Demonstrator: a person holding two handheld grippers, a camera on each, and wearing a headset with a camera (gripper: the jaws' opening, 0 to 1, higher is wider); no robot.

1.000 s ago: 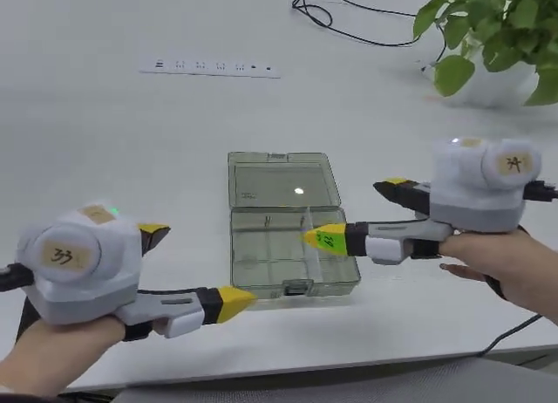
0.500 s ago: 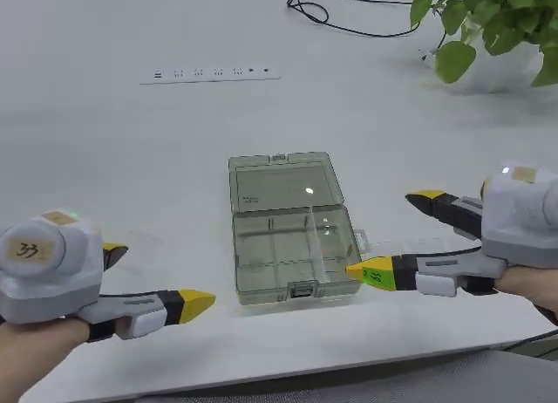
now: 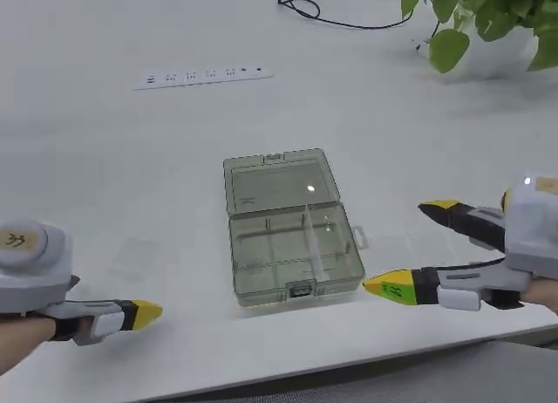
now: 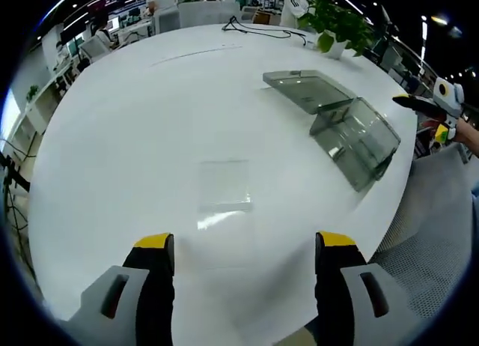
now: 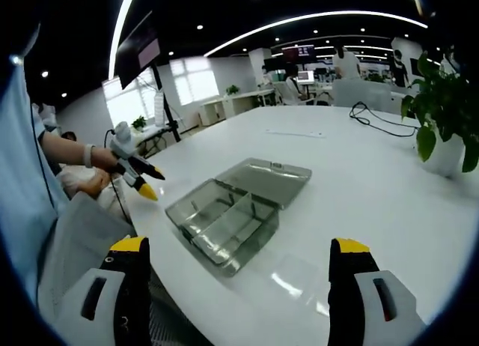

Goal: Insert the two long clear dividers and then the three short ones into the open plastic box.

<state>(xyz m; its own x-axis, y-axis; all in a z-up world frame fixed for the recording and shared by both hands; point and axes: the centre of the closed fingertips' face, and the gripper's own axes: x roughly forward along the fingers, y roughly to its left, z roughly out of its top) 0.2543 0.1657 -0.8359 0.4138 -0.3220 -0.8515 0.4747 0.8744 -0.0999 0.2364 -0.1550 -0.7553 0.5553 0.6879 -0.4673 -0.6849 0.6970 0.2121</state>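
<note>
The box [image 3: 270, 181] sits open at mid-frame with one long divider [image 3: 310, 242] upright inside (any others are too faint to count). A loose clear sheet [image 4: 223, 195] lies ahead of the left gripper [image 4: 243, 245], and another sheet [image 5: 298, 277] lies before the right gripper [image 5: 239, 249]. Both grippers gape empty, so inserting seems unfinished.

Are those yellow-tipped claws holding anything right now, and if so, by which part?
Nothing is held. The left gripper and the right gripper are both open with bare jaws, clear of the plastic box.
</note>
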